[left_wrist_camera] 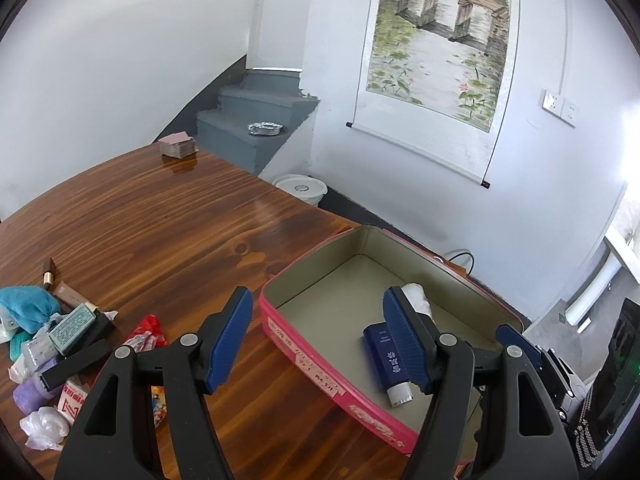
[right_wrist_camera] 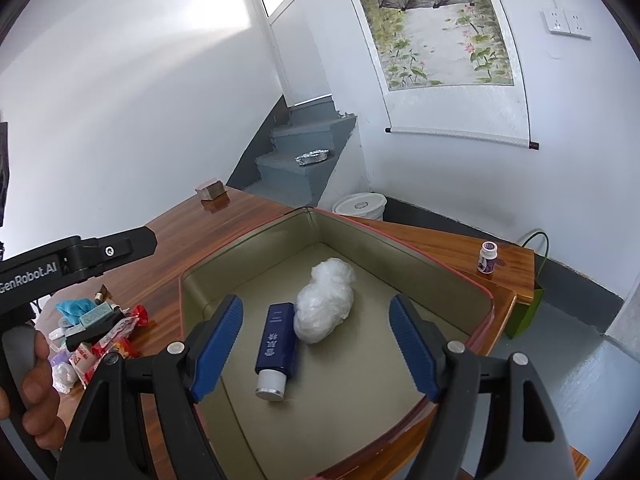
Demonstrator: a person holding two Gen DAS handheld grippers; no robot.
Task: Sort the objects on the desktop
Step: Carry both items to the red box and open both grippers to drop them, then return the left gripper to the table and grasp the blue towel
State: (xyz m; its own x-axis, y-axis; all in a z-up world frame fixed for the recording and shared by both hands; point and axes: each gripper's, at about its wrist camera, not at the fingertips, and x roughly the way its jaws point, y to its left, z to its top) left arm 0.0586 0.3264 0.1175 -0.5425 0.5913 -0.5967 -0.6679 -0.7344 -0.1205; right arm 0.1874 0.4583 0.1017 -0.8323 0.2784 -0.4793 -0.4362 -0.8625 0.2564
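Note:
A pink tin box (left_wrist_camera: 316,364) with a beige inside (right_wrist_camera: 360,392) sits on the wooden table (left_wrist_camera: 160,216). In it lie a dark blue tube with a white cap (right_wrist_camera: 278,344) (left_wrist_camera: 386,354) and a white crumpled plastic bag (right_wrist_camera: 326,304) (left_wrist_camera: 416,298). My left gripper (left_wrist_camera: 318,336) is open and empty over the box's near-left rim. My right gripper (right_wrist_camera: 316,344) is open and empty above the box, over the tube and bag. A pile of small items (left_wrist_camera: 56,344) (right_wrist_camera: 96,332) lies on the table left of the box.
A stack of cards (left_wrist_camera: 178,145) sits at the table's far end. A small white bottle (right_wrist_camera: 488,257) stands on the table's right corner. A white bucket (right_wrist_camera: 360,205) and grey steps (left_wrist_camera: 256,120) are beyond the table. The left handle (right_wrist_camera: 60,268) crosses the right view.

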